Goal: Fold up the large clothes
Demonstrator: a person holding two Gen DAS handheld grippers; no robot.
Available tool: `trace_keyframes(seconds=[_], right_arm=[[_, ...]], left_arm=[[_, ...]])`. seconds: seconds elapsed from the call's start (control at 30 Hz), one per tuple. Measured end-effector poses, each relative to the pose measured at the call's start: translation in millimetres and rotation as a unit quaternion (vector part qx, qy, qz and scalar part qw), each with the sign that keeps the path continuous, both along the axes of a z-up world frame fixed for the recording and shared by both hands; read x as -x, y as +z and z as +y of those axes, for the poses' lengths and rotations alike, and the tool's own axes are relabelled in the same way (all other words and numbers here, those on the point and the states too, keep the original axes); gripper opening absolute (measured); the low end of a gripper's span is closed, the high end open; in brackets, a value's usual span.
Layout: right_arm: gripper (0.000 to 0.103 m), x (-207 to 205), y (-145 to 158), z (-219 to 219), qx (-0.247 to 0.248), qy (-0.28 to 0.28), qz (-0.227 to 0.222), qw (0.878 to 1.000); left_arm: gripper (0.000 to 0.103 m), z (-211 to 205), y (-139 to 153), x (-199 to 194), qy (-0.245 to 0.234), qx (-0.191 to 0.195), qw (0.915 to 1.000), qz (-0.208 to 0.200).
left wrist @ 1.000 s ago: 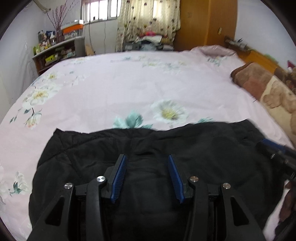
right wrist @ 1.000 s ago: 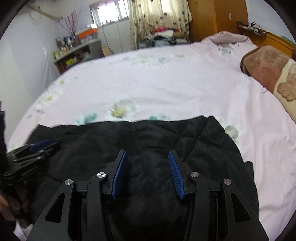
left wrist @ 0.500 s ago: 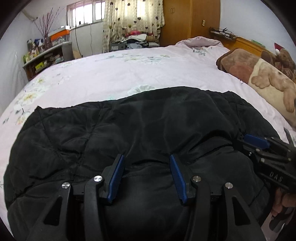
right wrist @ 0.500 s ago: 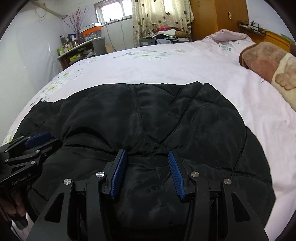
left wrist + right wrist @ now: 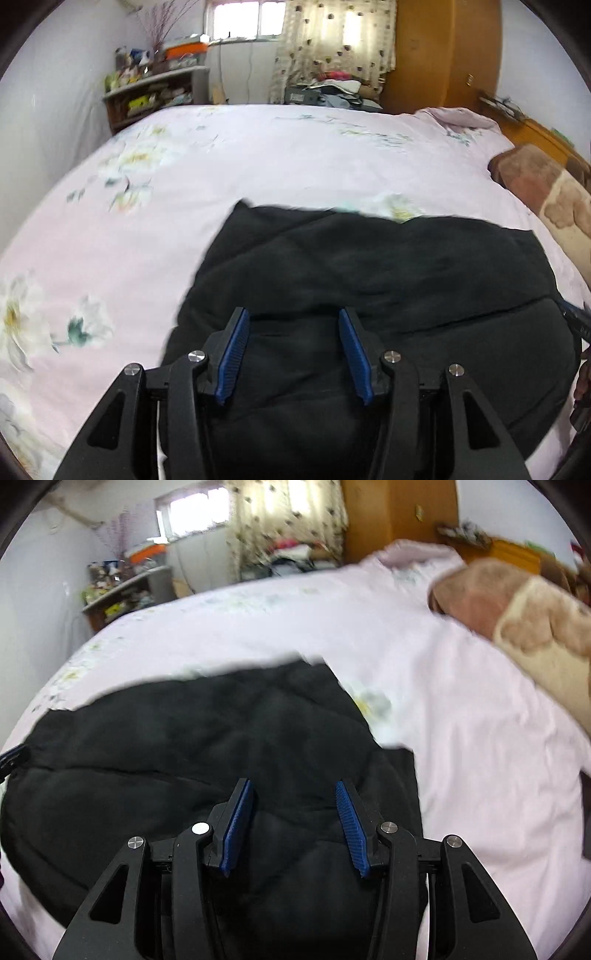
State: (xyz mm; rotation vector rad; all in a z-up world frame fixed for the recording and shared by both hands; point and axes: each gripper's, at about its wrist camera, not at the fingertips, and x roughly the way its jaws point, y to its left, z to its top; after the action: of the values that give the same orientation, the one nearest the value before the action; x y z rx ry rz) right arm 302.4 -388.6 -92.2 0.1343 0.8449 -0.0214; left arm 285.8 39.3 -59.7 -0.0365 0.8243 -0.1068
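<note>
A black quilted jacket [image 5: 388,280] lay on the near part of a bed covered by a pale pink floral bedsheet [image 5: 258,158]. The garment was puffy, with faint stitched panels visible across its surface in the right wrist view [image 5: 207,738], and its fabric looked matte and softly rumpled. A raised fold ran across it from side to side just beyond the fingertips of both tools, so the nearer portion sat as a thicker layer on top of the farther one. Its far edge was fairly straight, with a sharp corner on the left and a bulging, rounded outline toward the right. Both views were somewhat blurred, so finer details such as a zip or collar could not be made out.

The left gripper [image 5: 293,321] hovered over the near part of the jacket with its blue-padded fingers spread wide, nothing caught between them. The right gripper [image 5: 293,794] was likewise spread apart above the jacket's right portion, its pads holding no cloth. Whether either tool touched the fabric below could not be told.

A brown and cream plush blanket [image 5: 517,624] lay at the right side of the bed, well apart from the jacket. Beyond the bed stood a cluttered shelf [image 5: 155,92], a patterned curtain [image 5: 332,40] under a bright window, and an orange-brown wooden wardrobe [image 5: 443,55].
</note>
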Motion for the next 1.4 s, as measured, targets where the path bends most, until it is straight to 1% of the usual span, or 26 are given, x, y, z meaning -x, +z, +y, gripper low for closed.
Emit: trace_keyframes(seconds=[0.07, 0.17, 0.23, 0.3, 0.37, 0.4, 0.47, 0.53, 0.57, 0.6, 0.67, 0.73, 0.8, 0.9, 0.97, 1.07, 1.13, 1.2, 1.27, 1.33, 1.4], right_arm=[[0.047, -2, -9, 1, 0.003, 0.003, 0.001, 1.0], [0.047, -6, -16, 4, 0.009, 0.001, 0.003, 1.0], [0.047, -7, -18, 3, 0.01, 0.0, 0.007, 1.0], [0.047, -8, -16, 2, 0.012, 0.002, 0.013, 1.0], [0.047, -4, -8, 4, 0.02, -0.001, 0.02, 1.0], [0.047, -2, 0, 3, 0.024, -0.004, 0.019, 1.0], [0.047, 14, 22, 5, 0.014, 0.0, -0.002, 1.0], [0.047, 36, 36, 6, 0.007, 0.005, -0.02, 1.0], [0.047, 42, 37, 6, 0.006, 0.005, -0.021, 1.0], [0.047, 48, 35, 6, 0.002, 0.004, -0.017, 1.0], [0.047, 51, 21, 4, 0.002, 0.0, 0.006, 1.0], [0.047, 49, 2, 2, 0.002, -0.001, 0.025, 1.0], [0.047, 44, -5, 5, 0.011, -0.001, 0.027, 1.0], [0.047, 38, -3, 10, 0.028, -0.004, 0.032, 0.999], [0.047, 42, 3, 10, 0.028, -0.009, 0.032, 0.999], [0.047, 56, 21, 7, 0.019, -0.015, 0.012, 1.0], [0.047, 69, 30, 2, 0.005, -0.021, -0.003, 1.0], [0.047, 77, 32, -2, -0.004, -0.029, -0.006, 1.0], [0.052, 81, 29, -7, -0.011, -0.037, -0.001, 0.999], [0.057, 81, 21, -12, -0.018, -0.041, 0.01, 0.999], [0.061, 75, 12, -17, -0.03, -0.042, 0.024, 0.998]], left_arm=[[0.054, 4, -9, -2, -0.003, 0.018, 0.9998, -0.002], [0.054, 3, -19, -6, -0.002, 0.025, 0.9996, -0.01], [0.054, 3, -22, -8, -0.002, 0.03, 0.9995, -0.011], [0.054, 4, -18, -10, -0.005, 0.03, 0.9995, -0.005], [0.054, 9, -7, -3, -0.007, 0.027, 0.9996, 0.001], [0.054, 12, 2, 2, -0.006, 0.031, 0.9995, -0.003], [0.054, 21, 17, 17, -0.007, 0.039, 0.999, -0.021], [0.054, 29, 18, 27, -0.005, 0.037, 0.999, -0.025], [0.054, 34, 13, 31, 0.001, 0.038, 0.9991, -0.017], [0.054, 37, 7, 32, 0.004, 0.04, 0.9991, -0.008], [0.054, 38, -11, 32, 0.006, 0.037, 0.9992, 0.013], [0.055, 37, -22, 31, 0.006, 0.045, 0.9988, 0.019], [0.055, 32, -23, 29, 0.01, 0.034, 0.9992, 0.016], [0.055, 32, -19, 28, 0.018, 0.039, 0.9988, 0.024], [0.054, 34, -9, 32, 0.022, 0.042, 0.9985, 0.027], [0.054, 49, 11, 51, 0.033, 0.06, 0.9976, 0.007], [0.054, 61, 16, 61, 0.045, 0.066, 0.9968, 0.001], [0.054, 72, 13, 65, 0.057, 0.067, 0.996, 0.006], [0.054, 83, 2, 66, 0.074, 0.075, 0.9943, 0.02], [0.054, 93, -13, 60, 0.084, 0.107, 0.9895, 0.048], [0.054, 94, -26, 54, 0.081, 0.123, 0.9871, 0.063]])
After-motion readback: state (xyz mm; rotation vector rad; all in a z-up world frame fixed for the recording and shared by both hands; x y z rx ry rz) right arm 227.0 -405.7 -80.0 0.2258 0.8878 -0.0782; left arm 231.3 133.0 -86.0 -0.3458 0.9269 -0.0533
